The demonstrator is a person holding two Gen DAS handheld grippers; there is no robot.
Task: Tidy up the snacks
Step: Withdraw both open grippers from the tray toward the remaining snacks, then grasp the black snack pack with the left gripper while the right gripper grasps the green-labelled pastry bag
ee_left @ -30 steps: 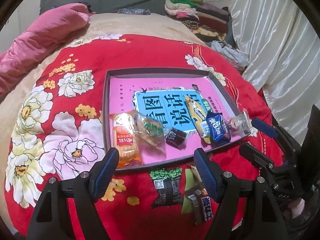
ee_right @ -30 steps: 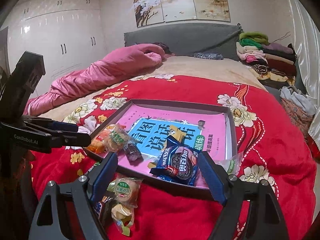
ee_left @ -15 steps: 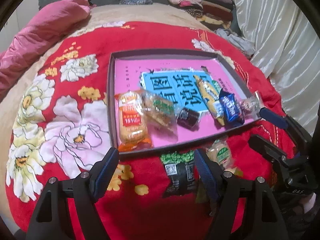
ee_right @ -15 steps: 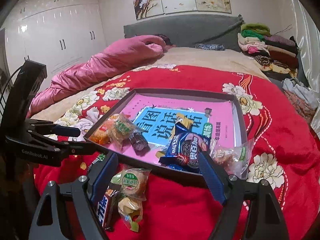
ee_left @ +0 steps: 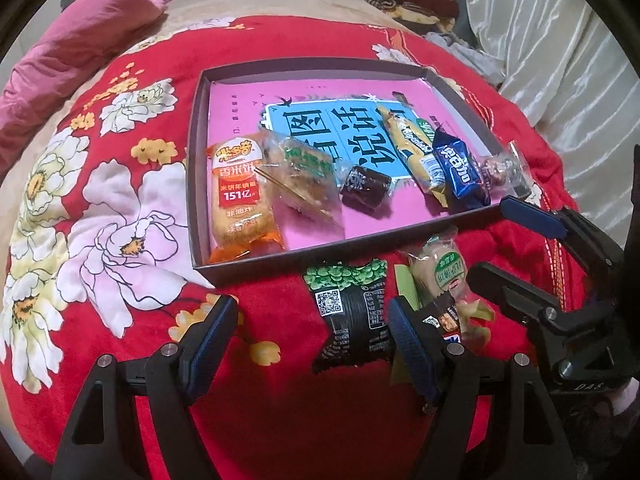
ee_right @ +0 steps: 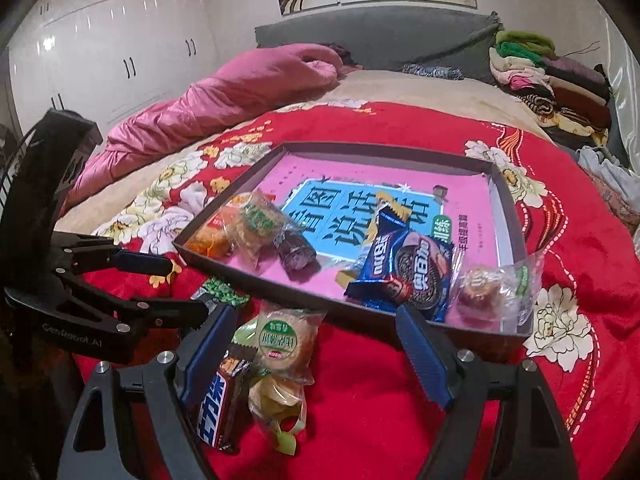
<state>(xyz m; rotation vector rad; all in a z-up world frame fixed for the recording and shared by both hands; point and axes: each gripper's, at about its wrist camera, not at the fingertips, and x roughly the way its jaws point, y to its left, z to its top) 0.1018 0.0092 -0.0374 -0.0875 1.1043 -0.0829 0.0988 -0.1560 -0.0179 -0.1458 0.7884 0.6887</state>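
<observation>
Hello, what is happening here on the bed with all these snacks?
A person holds two grippers and sorts snacks into a shallow box. Several packets already lie inside. The left gripper and the right gripper are open and empty, above the black-and-green packet and round cake on the red blanket.

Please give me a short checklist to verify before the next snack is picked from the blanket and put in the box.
1. Left hand-held gripper is open and empty: ok.
2. Right hand-held gripper is open and empty: ok.
3. Snacks are left outside the box: ok; the black and green packet, the round cake and the chocolate bar lie on the red blanket.
4. Box has free floor for more: ok, the far half is bare.
5. Round cake is free to lift: cannot tell, it overlaps the chocolate bar and a pale green wrapper.
6. The two hand-held grippers are apart: ok, but close.
</observation>
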